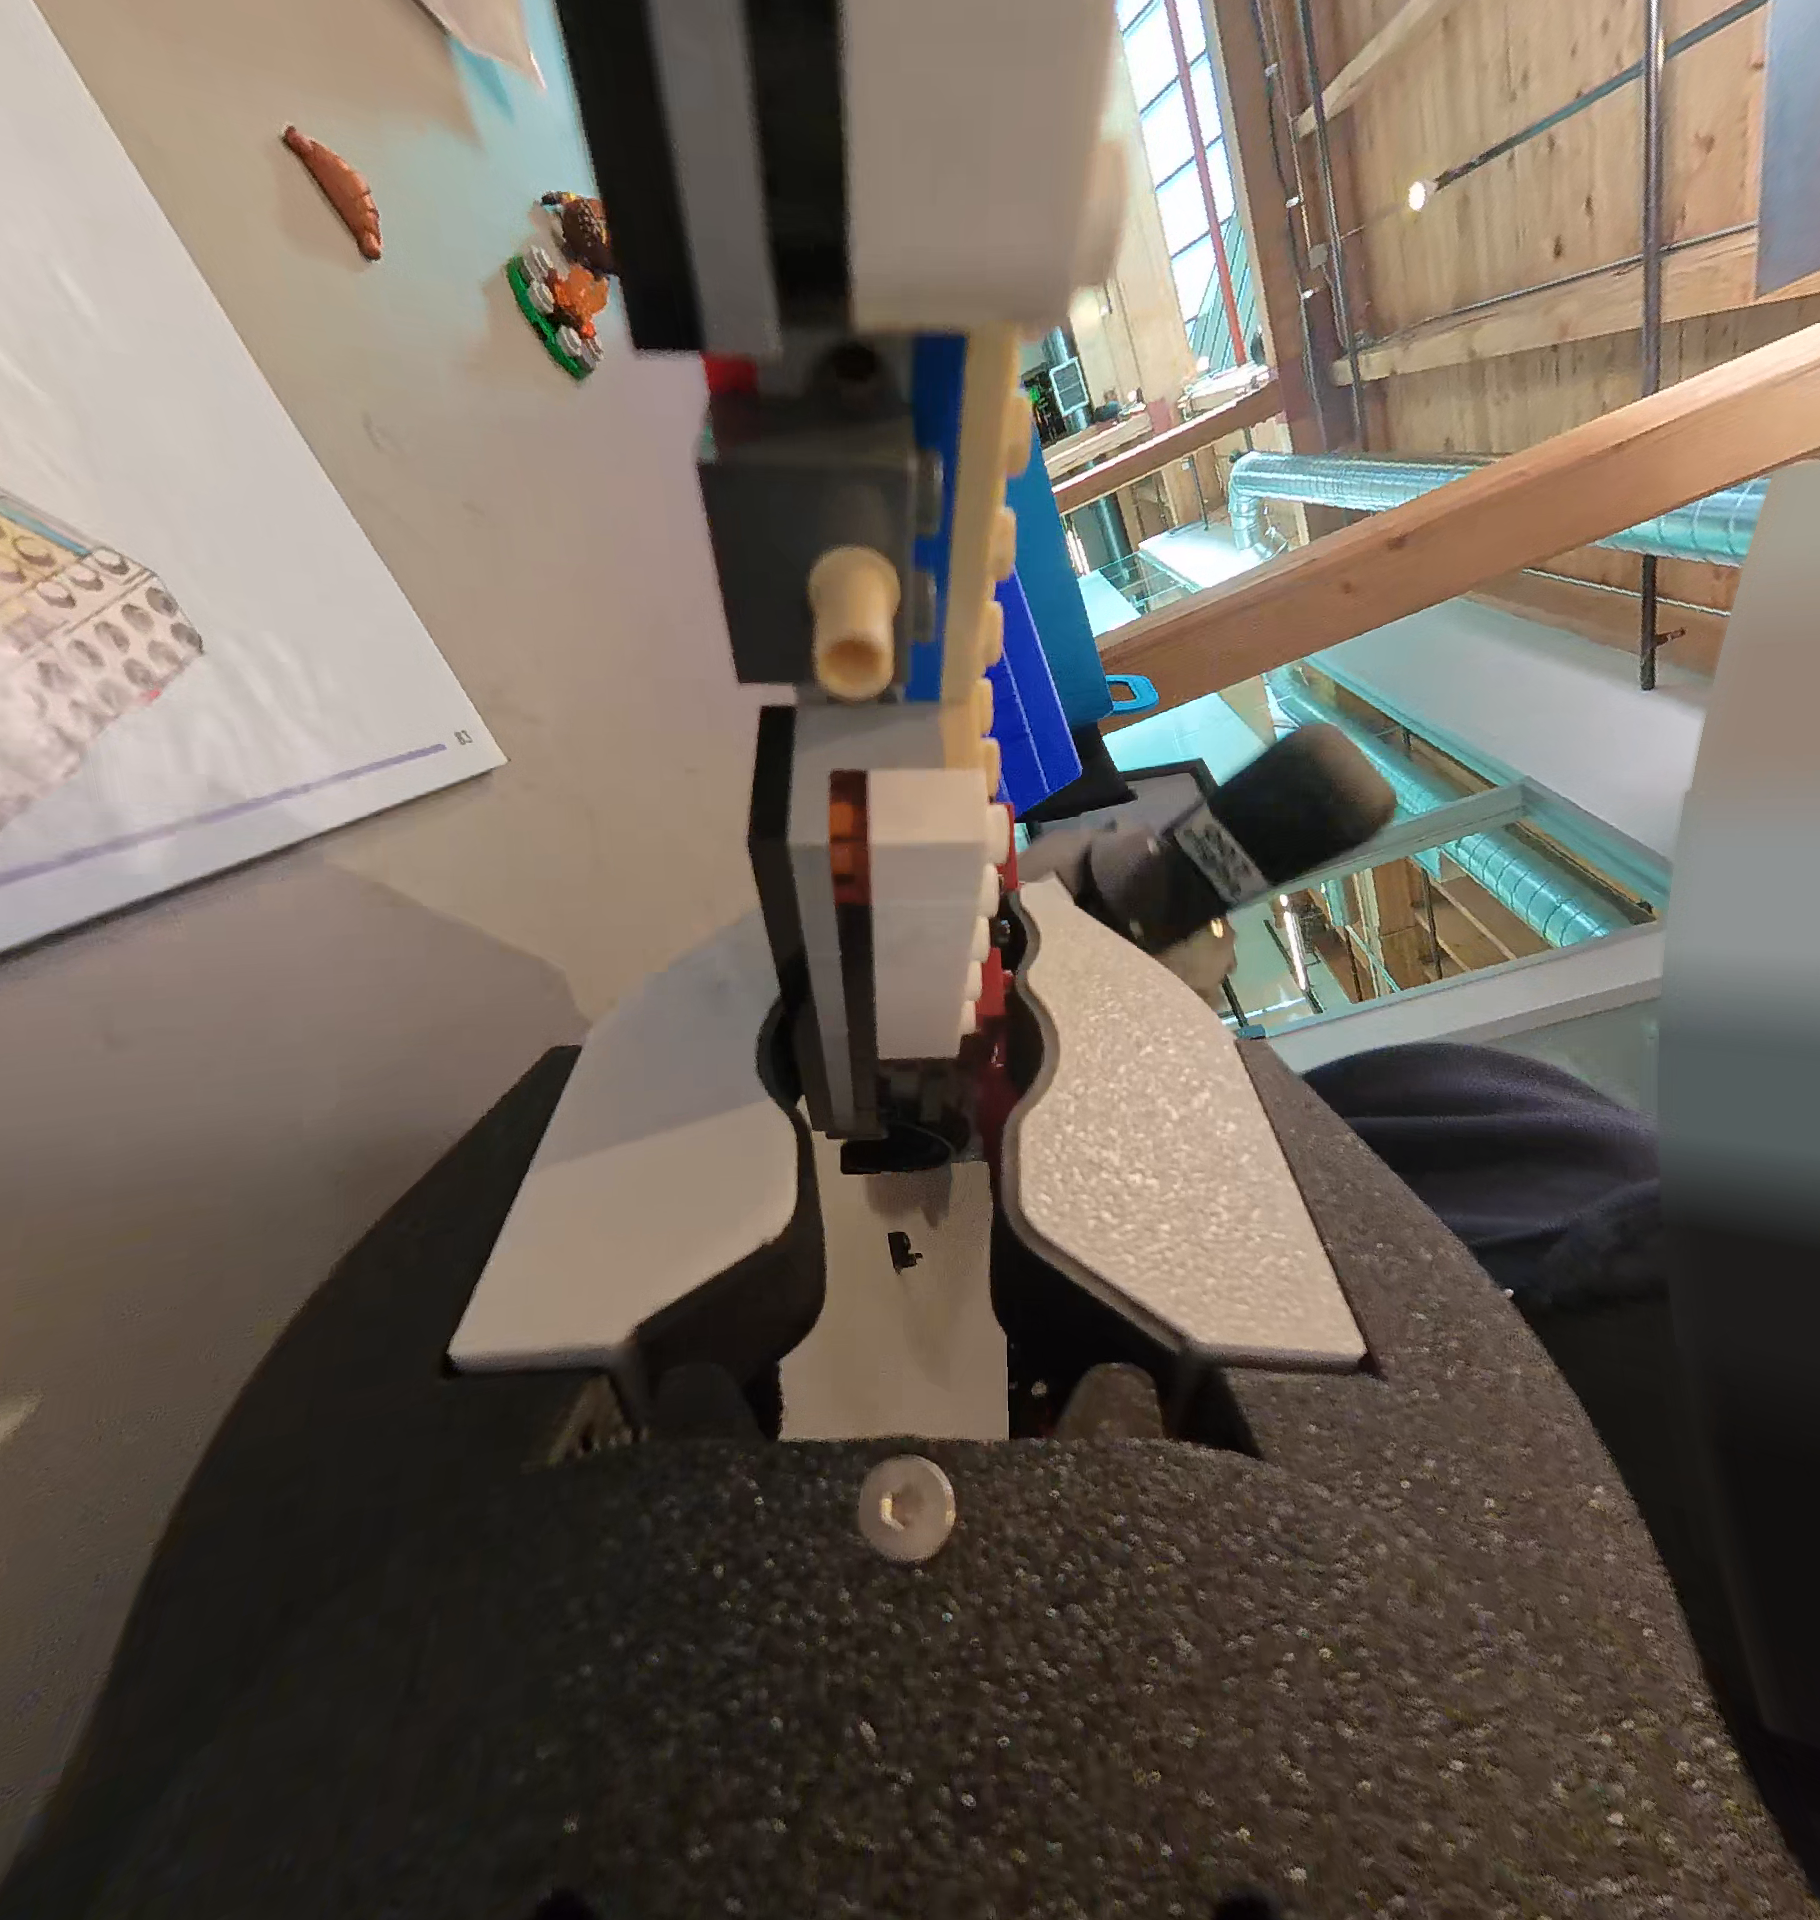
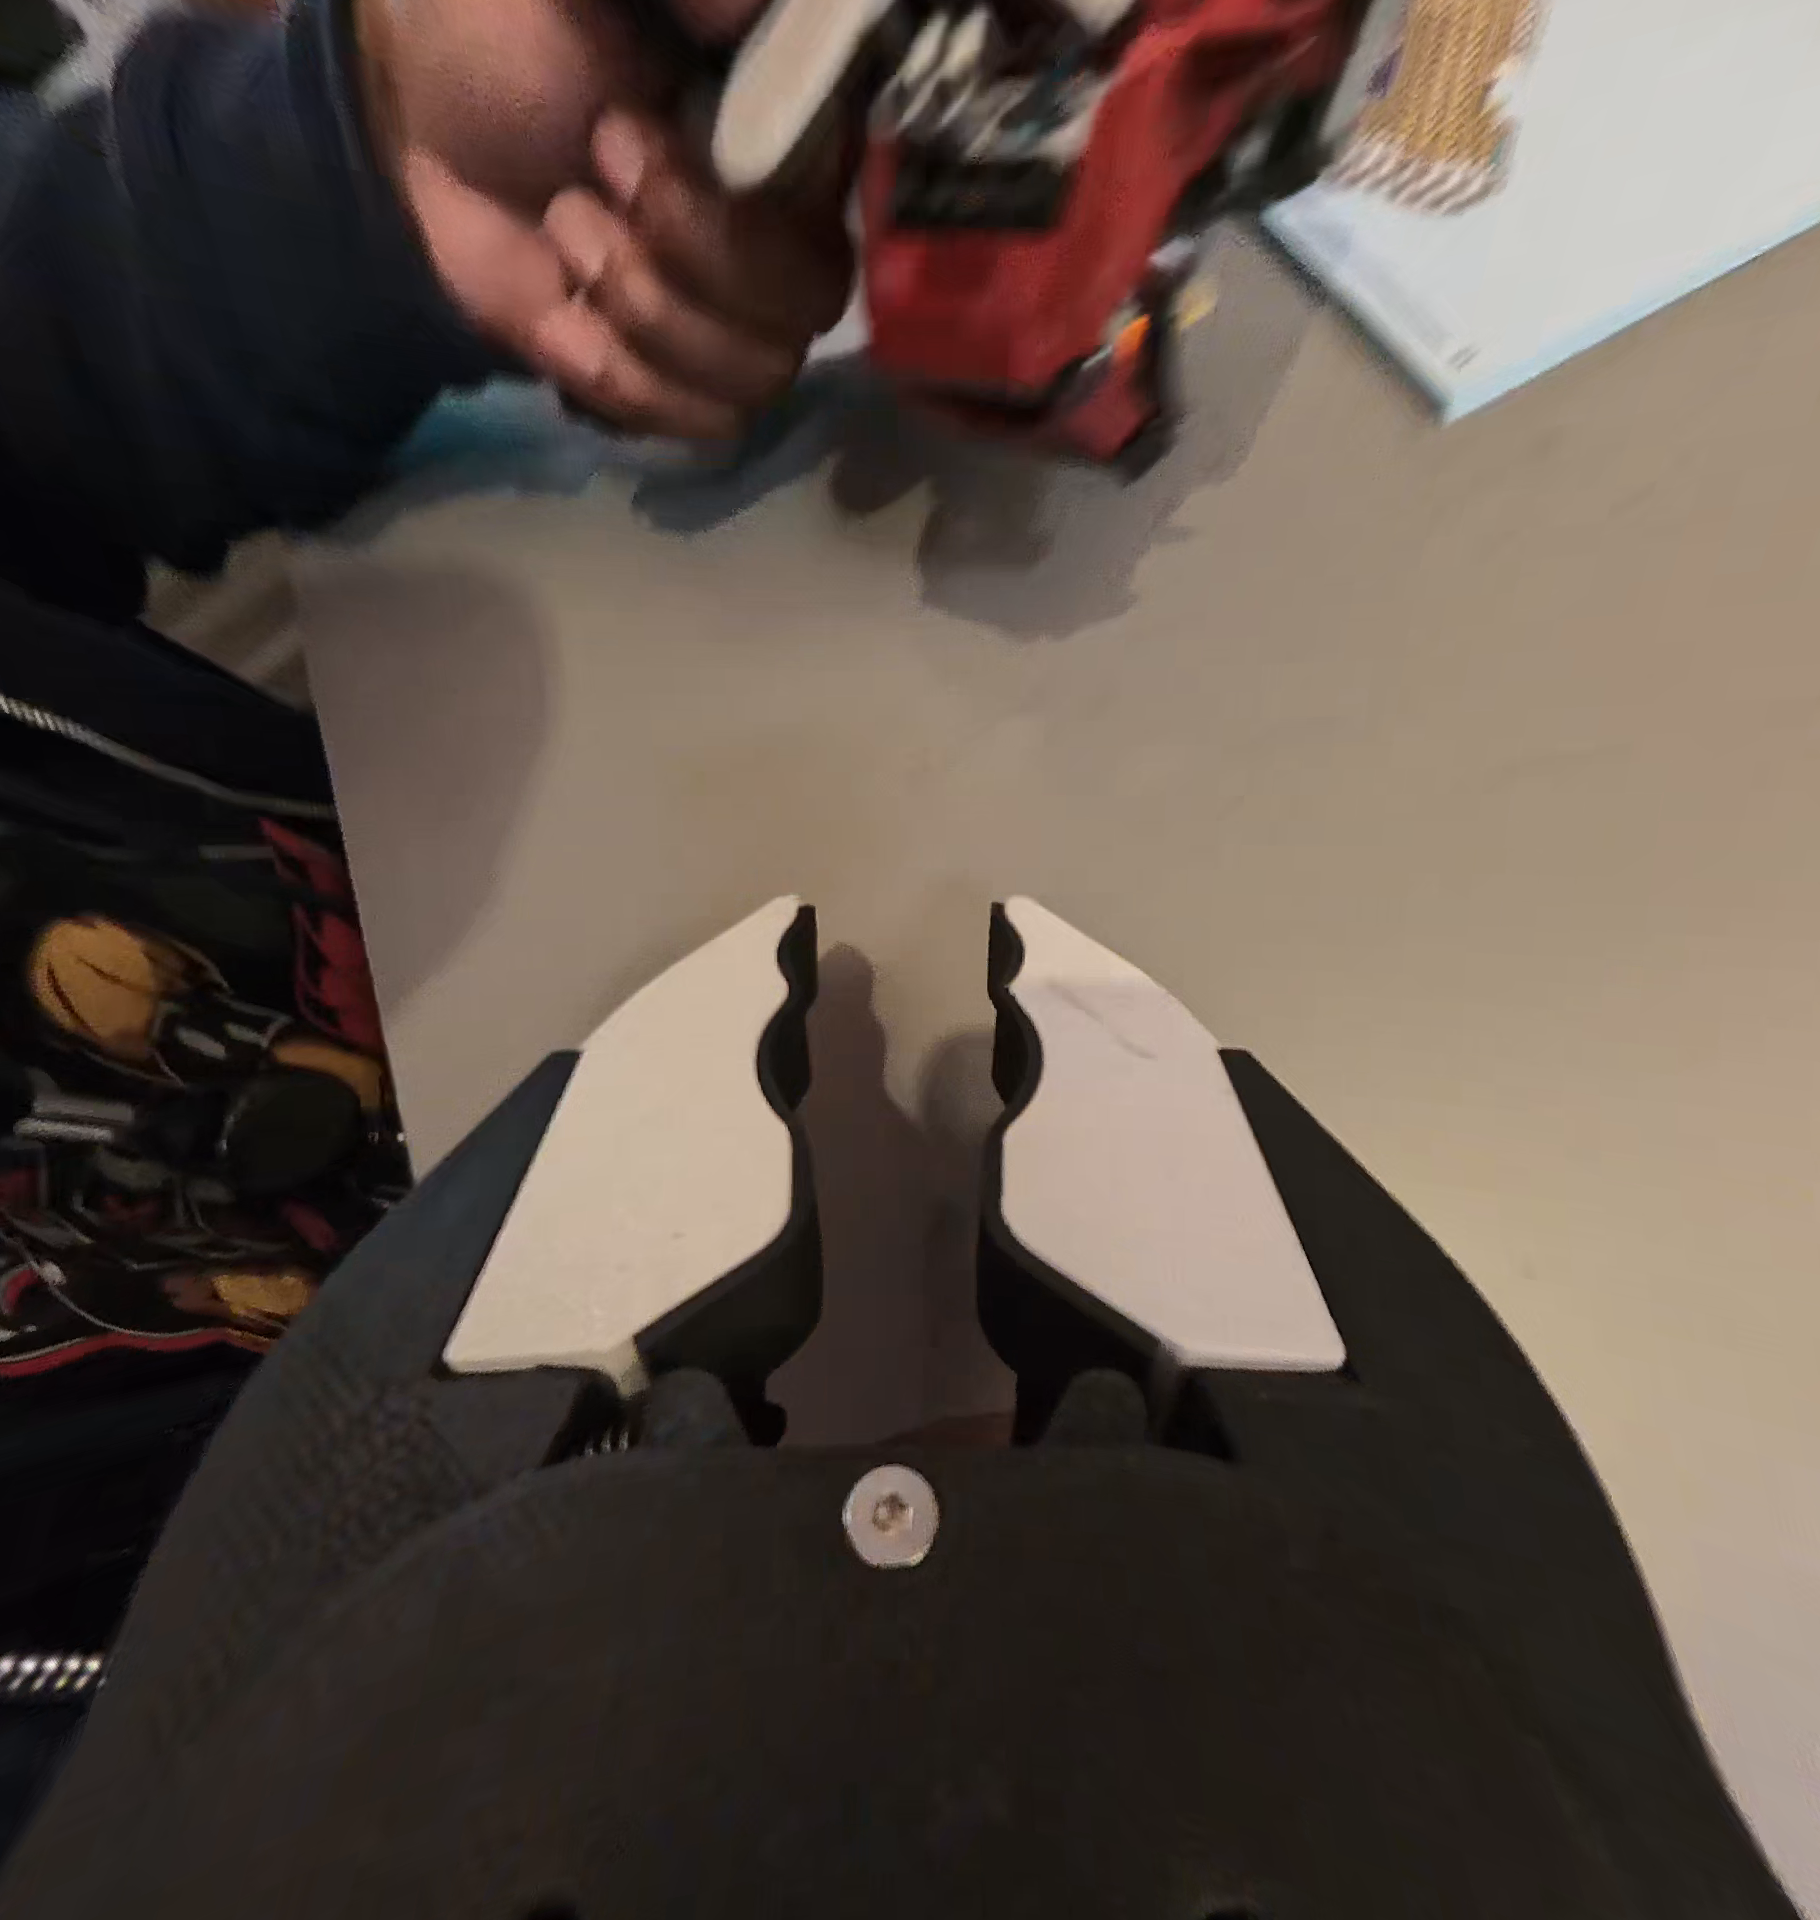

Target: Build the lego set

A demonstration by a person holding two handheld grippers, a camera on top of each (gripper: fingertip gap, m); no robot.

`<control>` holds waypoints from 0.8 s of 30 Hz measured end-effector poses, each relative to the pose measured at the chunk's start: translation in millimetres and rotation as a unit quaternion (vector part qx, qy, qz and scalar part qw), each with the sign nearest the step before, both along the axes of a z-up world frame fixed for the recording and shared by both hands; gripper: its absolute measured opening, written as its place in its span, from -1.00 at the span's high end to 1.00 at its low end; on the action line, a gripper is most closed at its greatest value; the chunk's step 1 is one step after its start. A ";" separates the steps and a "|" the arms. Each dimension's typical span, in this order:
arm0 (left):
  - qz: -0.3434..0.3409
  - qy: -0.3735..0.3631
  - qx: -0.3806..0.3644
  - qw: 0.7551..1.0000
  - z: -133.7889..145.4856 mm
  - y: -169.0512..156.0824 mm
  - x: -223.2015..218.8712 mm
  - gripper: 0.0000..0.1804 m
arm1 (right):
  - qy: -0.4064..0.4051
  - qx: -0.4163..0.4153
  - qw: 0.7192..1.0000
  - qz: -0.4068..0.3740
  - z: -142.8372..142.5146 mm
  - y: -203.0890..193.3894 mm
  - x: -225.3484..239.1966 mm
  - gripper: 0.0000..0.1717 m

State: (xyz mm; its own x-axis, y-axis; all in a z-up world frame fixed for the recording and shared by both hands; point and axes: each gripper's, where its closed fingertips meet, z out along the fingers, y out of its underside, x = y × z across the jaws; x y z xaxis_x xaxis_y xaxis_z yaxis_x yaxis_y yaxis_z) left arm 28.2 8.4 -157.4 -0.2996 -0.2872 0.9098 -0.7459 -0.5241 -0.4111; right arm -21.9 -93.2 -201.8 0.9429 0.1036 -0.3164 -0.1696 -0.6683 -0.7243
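Timber walls, a slanting wooden beam [image 1: 1508, 499] and silver ducting fill the background of the left wrist view, beyond a pale grey surface [image 1: 262, 1039] that carries an open instruction booklet [image 1: 158, 499], a small brown piece [image 1: 334, 192] and a little green-based brick cluster [image 1: 563, 291]. The left gripper [image 1: 901, 997] has its jaws closed partway on a tall brick-built model [image 1: 875, 644] of grey, white, blue and tan parts, both fingers hard against its lower end. I judge that a grip so near one end wants slow, level handling.

From the right wrist view, the right gripper [image 2: 901, 935] hangs over the bare surface with its jaws partly apart and nothing between them. Far ahead, blurred, a hand [image 2: 594, 260] works the other gripper beside the model's red side.
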 end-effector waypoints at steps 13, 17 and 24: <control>-0.040 -0.025 -0.011 0.999 1.7 -10.7 -16.2 0.63 | -0.166 -0.061 0.984 0.016 -25.2 -10.2 -30.9 0.70; -0.035 -0.023 -0.027 0.999 3.1 -6.8 -15.3 0.63 | -0.181 -0.059 0.982 -0.011 -26.8 -2.5 -28.2 0.71; -0.040 -0.029 -0.022 0.999 3.7 -8.8 -17.3 0.63 | -0.183 -0.051 0.981 -0.050 -26.1 9.8 -21.8 0.71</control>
State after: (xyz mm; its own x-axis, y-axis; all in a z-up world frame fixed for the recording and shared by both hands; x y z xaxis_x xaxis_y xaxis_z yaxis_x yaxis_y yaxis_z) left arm 10.9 -0.4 -153.7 -0.3730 -0.2204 0.9013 -0.7617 -0.4820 -0.4331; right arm -43.8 -83.4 -227.9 0.9991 -0.0088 0.0412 0.0216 -0.7333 -0.6796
